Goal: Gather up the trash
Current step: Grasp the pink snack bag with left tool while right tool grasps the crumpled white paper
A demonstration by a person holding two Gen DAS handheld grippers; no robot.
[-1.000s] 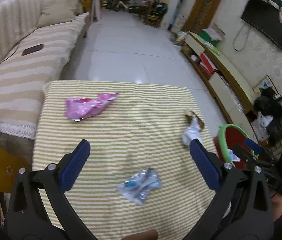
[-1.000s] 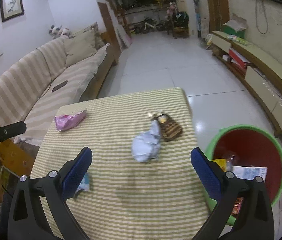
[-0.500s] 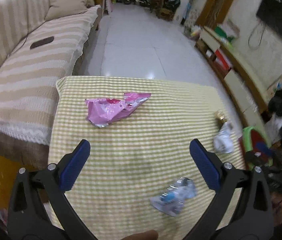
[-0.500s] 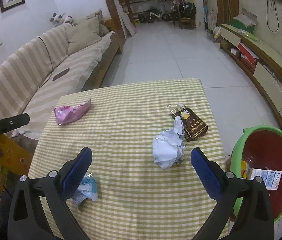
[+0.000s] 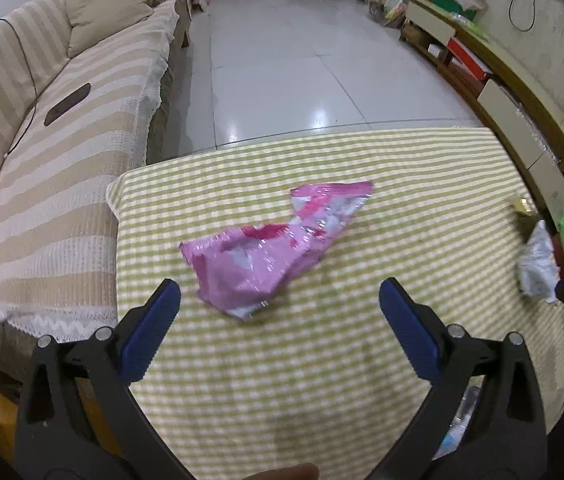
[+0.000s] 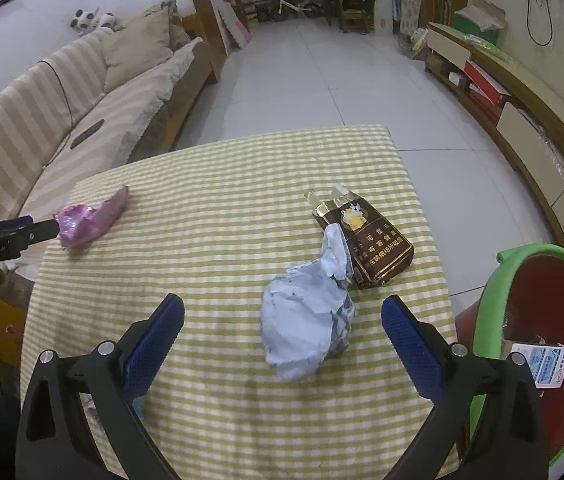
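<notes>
Hovering over a table (image 5: pixel 362 380) covered in a green-and-white checked cloth, the left gripper (image 5: pixel 280 300) has its blue-padded fingers spread wide with nothing between them. A crumpled pink wrapper (image 5: pixel 274 248) lies on the table just beyond the fingertips, near the table's left edge. The right gripper (image 6: pixel 282 316) also stands spread and empty above the table, with a crumpled ball of pale paper (image 6: pixel 308 312) lying on the cloth between its fingertips. A brown cigarette pack (image 6: pixel 366 240) lies on the table just behind the paper, touching it. A red bin with a green rim (image 6: pixel 494 292) stands on the floor beside the table's right edge, with a small carton (image 6: pixel 542 364) inside. A striped sofa (image 5: pixel 50 152) runs along the table's left side.
</notes>
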